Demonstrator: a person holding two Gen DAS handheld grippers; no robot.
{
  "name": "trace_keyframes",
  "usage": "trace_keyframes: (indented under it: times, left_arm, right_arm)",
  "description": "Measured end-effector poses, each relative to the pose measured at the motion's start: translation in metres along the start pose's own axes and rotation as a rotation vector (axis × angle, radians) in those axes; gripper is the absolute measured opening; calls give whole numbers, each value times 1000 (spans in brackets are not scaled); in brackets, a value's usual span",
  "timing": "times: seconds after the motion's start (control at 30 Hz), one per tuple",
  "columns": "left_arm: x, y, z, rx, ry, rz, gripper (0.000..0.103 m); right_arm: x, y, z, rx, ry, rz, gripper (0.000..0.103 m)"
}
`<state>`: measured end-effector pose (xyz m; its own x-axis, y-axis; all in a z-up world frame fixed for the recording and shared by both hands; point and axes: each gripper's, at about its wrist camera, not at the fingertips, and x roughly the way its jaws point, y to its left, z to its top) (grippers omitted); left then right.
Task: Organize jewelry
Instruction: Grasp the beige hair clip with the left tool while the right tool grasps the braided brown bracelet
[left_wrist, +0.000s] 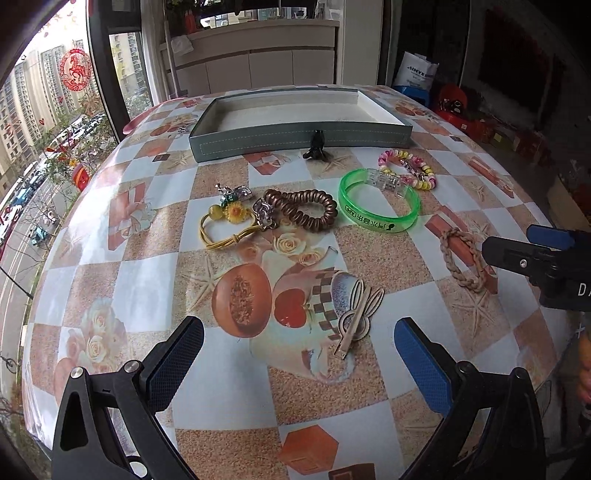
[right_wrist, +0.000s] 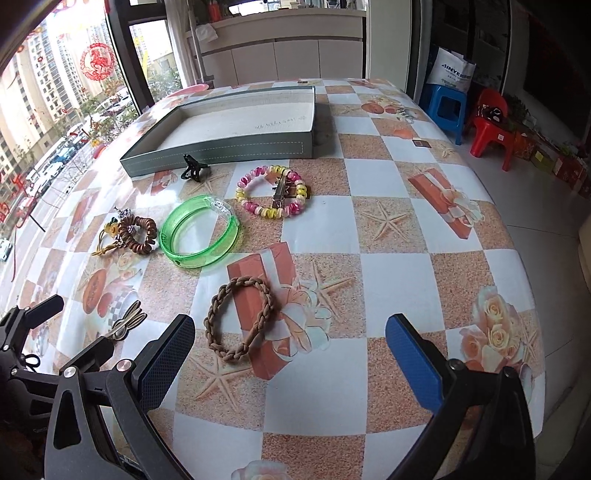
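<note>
A shallow grey box (left_wrist: 295, 137) (right_wrist: 221, 149) sits at the far side of the table, a black claw clip (left_wrist: 317, 151) (right_wrist: 194, 170) against its front wall. In front lie a green bangle (left_wrist: 380, 218) (right_wrist: 201, 236), a pink-yellow bead bracelet (left_wrist: 408, 168) (right_wrist: 273, 195), a brown spiral hair tie (left_wrist: 303, 210) (right_wrist: 138, 234), a yellow flower hair tie (left_wrist: 229, 225), a braided band (left_wrist: 463, 260) (right_wrist: 240, 319) and a wooden hair clip (left_wrist: 356, 317) (right_wrist: 127, 321). My left gripper (left_wrist: 299, 350) is open just short of the wooden clip. My right gripper (right_wrist: 290, 354) is open near the braided band.
The round table wears a checkered patterned cloth (right_wrist: 388, 184) and drops off at its curved edge. A large window (left_wrist: 44, 129) is to the left. Blue and red stools (right_wrist: 487, 122) and a white bag (right_wrist: 454, 70) stand beyond the right side.
</note>
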<state>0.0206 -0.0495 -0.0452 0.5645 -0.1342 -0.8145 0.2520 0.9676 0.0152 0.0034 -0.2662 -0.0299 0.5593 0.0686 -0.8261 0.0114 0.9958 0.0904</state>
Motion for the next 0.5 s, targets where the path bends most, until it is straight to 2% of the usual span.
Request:
trace_keyframes:
  times: [0.07,0.2,0.3,0.37,0.47,0.5]
  left_arm:
    - [3,-4,2,16,7,-1,103]
    - [12,-10,5,38,26,-3,103]
    - [14,-14,5,49,37,-19,92]
    - [14,-17,5,57,37,-24,90]
    - [12,-22,5,75,35,-57,72]
    - [11,-24,5,89,34,-68,58]
  right_arm:
    - [8,2,5,-17,21,-1,89]
    - [22,8,10,-56,60,-5,75]
    - [31,13,10,-93,95,-12,65]
    - [32,17,9,-118,93,-28,63]
    - [31,20,9,-126,100,-28,57]
    - [31,21,9,-129,101,-26,54]
